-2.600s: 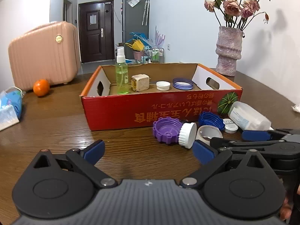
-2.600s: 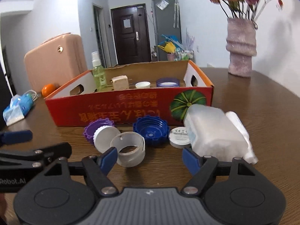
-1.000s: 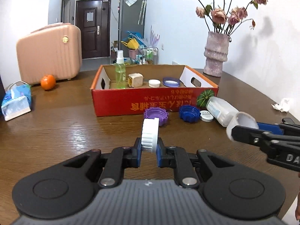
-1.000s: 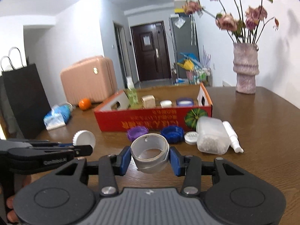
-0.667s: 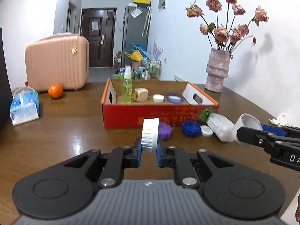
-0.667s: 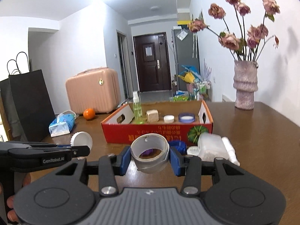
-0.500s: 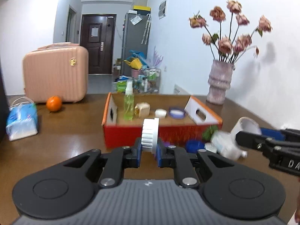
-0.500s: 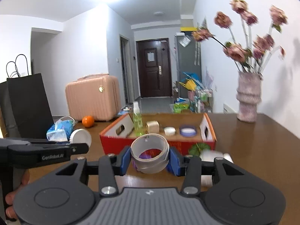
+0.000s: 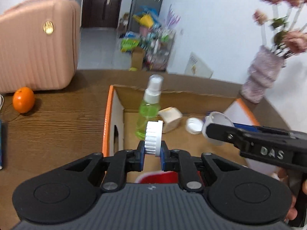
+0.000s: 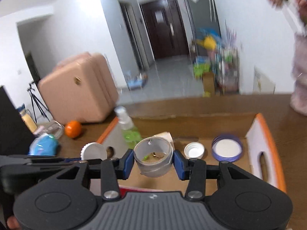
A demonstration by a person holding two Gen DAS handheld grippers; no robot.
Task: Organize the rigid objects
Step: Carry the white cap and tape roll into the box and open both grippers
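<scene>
While each claw grips one cap [image 9: 153,138], four items [image 10: 226,150] occupy the box [image 10: 265,132].

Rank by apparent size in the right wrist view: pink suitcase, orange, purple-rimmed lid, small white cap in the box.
1. pink suitcase, by far the largest.
2. purple-rimmed lid.
3/4. orange and small white cap look about alike; not ranked. The orange sits farther from the camera, so its true size may well be larger.

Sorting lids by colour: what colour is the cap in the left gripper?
White, with a ribbed edge; the left wrist view shows it best.
</scene>
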